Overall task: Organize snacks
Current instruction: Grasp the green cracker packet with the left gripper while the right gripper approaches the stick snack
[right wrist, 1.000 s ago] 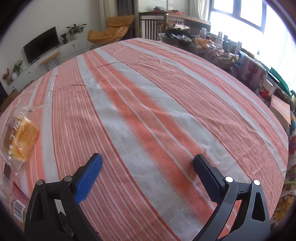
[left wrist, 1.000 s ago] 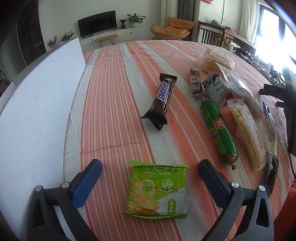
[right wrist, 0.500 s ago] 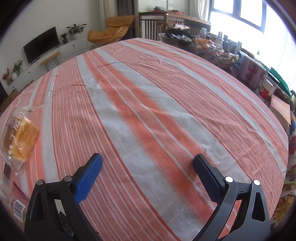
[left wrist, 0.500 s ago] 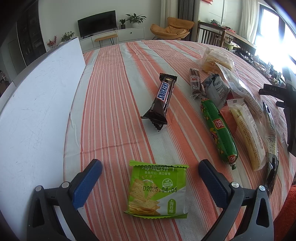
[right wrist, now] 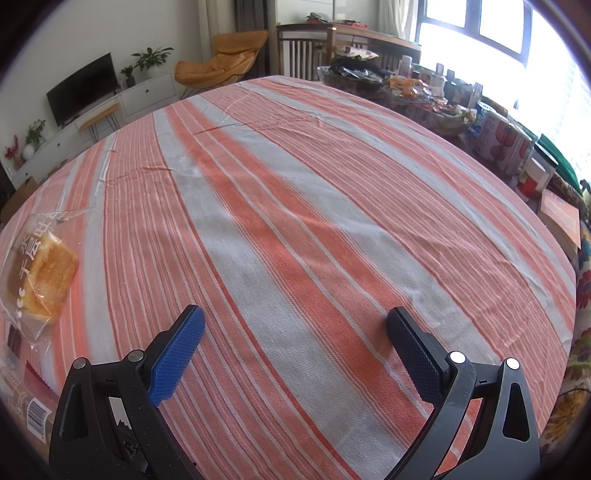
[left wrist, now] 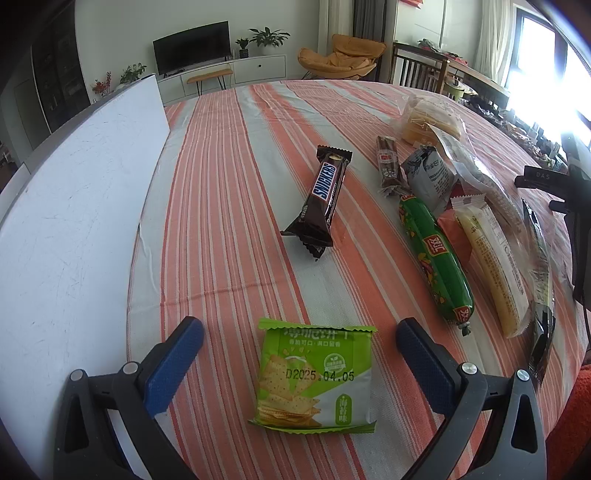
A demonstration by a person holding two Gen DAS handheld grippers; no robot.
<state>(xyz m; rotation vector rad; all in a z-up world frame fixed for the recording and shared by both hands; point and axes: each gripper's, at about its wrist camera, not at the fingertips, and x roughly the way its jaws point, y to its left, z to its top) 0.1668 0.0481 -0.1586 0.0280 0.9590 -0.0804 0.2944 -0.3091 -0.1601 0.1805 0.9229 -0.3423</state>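
Left wrist: left claw (left wrist: 299,347) spread wide, straddling green cracker pack (left wrist: 316,376).

Left gripper (left wrist: 300,341), right gripper (right wrist: 295,330): black frames, silver screws, blue textured pads

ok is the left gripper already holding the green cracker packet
No, the left gripper is open, its fingers either side of the green cracker packet, which lies flat on the striped tablecloth untouched.

Beyond my striped tablecloth (right wrist: 295,229) I see a television (left wrist: 192,47) on a white cabinet (left wrist: 236,72), an orange chair (left wrist: 341,55), bright windows (right wrist: 480,22).
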